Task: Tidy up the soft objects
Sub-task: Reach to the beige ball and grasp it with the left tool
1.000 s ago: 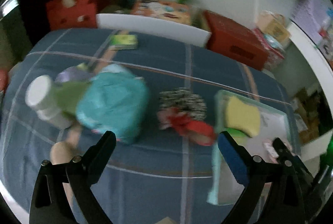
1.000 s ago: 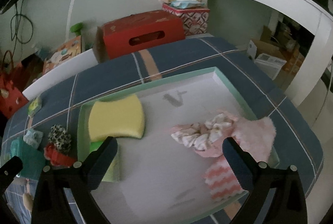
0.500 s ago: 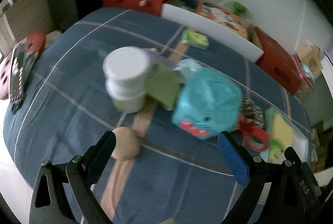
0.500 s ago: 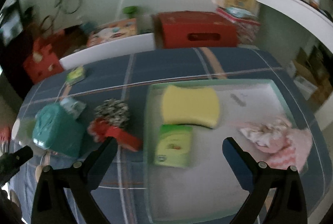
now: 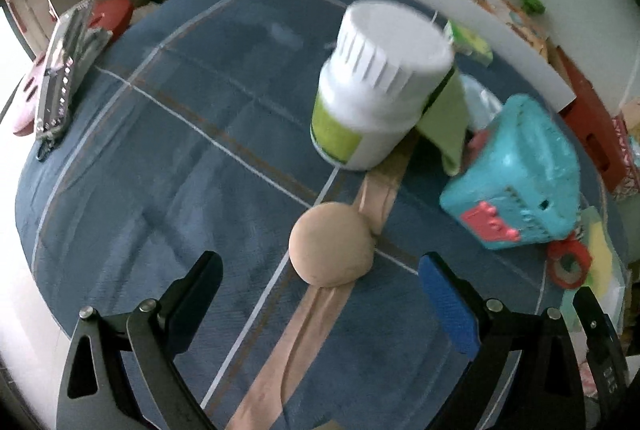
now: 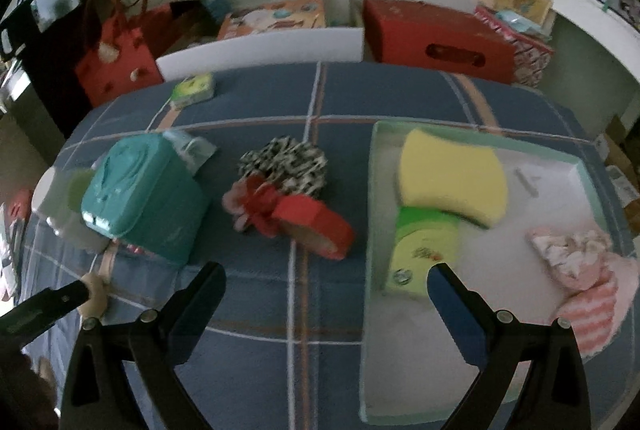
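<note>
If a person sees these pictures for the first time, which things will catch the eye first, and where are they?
In the left wrist view, a white-capped bottle with a green label looms large, with a tan ball just ahead of the open left gripper. In the right wrist view, a yellow sponge lies in the pale green tray at right, and a teal toy stands at left.

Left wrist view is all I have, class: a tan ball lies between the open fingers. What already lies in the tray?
Observer: A yellow sponge lies in the tray, overlapping a green packet.
Operator: Anything else inside?
Observer: Pink cloths are bunched at its right side.
Operator: Is the right hand-held gripper carrying something?
Observer: No. The right hand-held gripper is open and empty, and in its own view its fingers straddle the tray's left wall.
</note>
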`<state>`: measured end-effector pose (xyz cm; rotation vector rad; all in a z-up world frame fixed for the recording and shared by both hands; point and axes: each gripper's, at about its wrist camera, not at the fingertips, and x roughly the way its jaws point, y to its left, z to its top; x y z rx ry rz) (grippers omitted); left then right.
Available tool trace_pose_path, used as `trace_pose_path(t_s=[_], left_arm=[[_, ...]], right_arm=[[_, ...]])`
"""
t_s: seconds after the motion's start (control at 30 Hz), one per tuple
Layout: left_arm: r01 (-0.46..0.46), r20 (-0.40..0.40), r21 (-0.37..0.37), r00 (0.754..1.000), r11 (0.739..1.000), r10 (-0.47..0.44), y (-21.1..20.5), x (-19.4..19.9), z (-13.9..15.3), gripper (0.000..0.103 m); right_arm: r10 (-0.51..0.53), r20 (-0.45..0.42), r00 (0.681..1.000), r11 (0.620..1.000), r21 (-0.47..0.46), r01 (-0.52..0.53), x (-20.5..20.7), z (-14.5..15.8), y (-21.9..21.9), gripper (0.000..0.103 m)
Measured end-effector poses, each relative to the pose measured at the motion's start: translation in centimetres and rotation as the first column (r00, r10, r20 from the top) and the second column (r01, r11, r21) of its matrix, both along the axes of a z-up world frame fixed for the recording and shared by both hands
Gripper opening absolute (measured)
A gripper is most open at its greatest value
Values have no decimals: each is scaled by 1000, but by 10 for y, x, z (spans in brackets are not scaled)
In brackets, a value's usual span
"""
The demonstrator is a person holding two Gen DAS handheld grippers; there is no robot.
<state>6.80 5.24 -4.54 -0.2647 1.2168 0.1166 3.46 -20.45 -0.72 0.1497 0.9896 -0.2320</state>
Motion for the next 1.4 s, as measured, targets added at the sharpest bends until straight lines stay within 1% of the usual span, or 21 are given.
trace_pose_path(t_s=[0.17,0.3,0.37,0.5,0.57,0.6,0.67,0.7,0.73,0.77,0.9,1.07,1.23,1.4], left_arm=[[1,-51,13,999,1000,-1,-1,6,-18,98],[10,-59,37,998,999,-7,-5,16,-25,98],[23,-61,50,998,998,-20,-9,17,-27,96],[48,-59,73,997,996,-43,-24,22,-26,83],[54,-54,85,997,995,-50,-27,22,-25,74],[56,-50,85,997,995,-52,-29,22,-25,71],[61,-42,83,997,995,-57,-31,21,-23,61],[67,-39,81,997,994,-64,-32,20,-22,58],[73,-37,81,997,994,-70,-36,22,-21,53],[81,-35,83,996,993,-78,-38,23,-21,52],[104,-32,72,994,992,-102,-47,25,-21,52],[118,-17,4,993,993,-118,-52,27,-18,51],[138,10,-33,990,990,-138,-62,23,-8,52],[149,38,-59,988,987,-147,-65,17,3,52]], right_arm=[[10,-16,1000,1000,-6,-10,-1,-4,4,103],[5,-21,1000,1000,-4,-5,-1,-4,2,103],[2,-21,1000,1000,-2,-2,-1,-4,1,103],[-4,-19,1000,1000,0,4,0,-5,0,102],[-6,-20,1000,1000,1,6,0,-5,-1,102],[-8,-20,1000,1000,2,8,0,-5,-1,103],[-12,-18,1000,1000,3,12,1,-5,-2,103],[-15,-17,1000,1000,5,15,1,-5,-3,102],[-17,-17,1000,1000,6,17,1,-6,-4,102],[-21,-18,1000,1000,7,21,1,-6,-5,103],[-28,-13,1000,1000,12,28,3,-8,-9,102],[-24,28,999,999,28,23,6,-7,-10,102],[-39,71,997,999,36,36,11,-6,-11,102],[-54,93,994,997,56,49,17,-8,-15,93]])
